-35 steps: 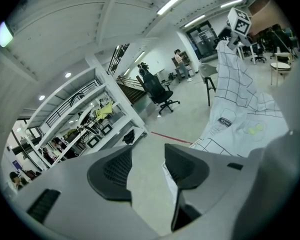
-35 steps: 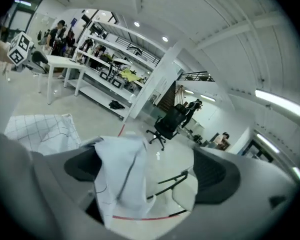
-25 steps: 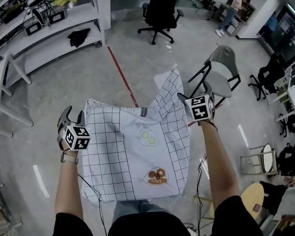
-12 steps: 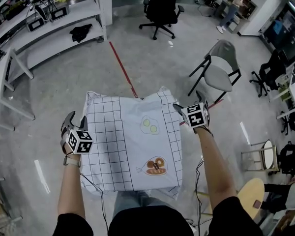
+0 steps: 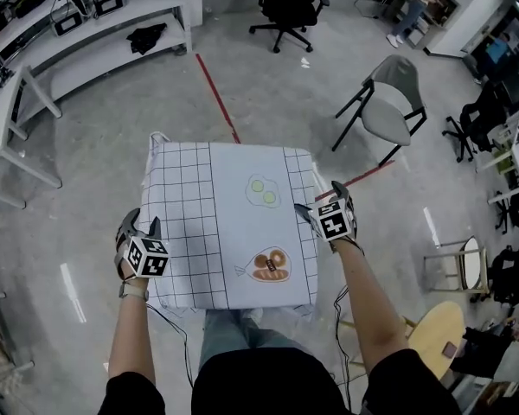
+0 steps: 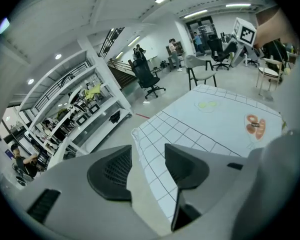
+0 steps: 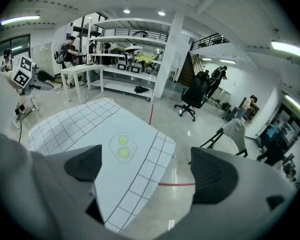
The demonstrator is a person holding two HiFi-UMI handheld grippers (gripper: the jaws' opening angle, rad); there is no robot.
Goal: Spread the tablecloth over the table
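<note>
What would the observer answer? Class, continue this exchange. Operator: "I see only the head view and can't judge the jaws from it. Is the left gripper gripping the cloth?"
Observer: No. The left gripper view shows the left gripper with its jaws apart; the edge of the cloth runs through the gap, unpinched.
Operator: And the right one?
Observer: Open too. The right gripper view shows the right gripper with its jaws wide apart and the cloth's edge lying free below them.
</note>
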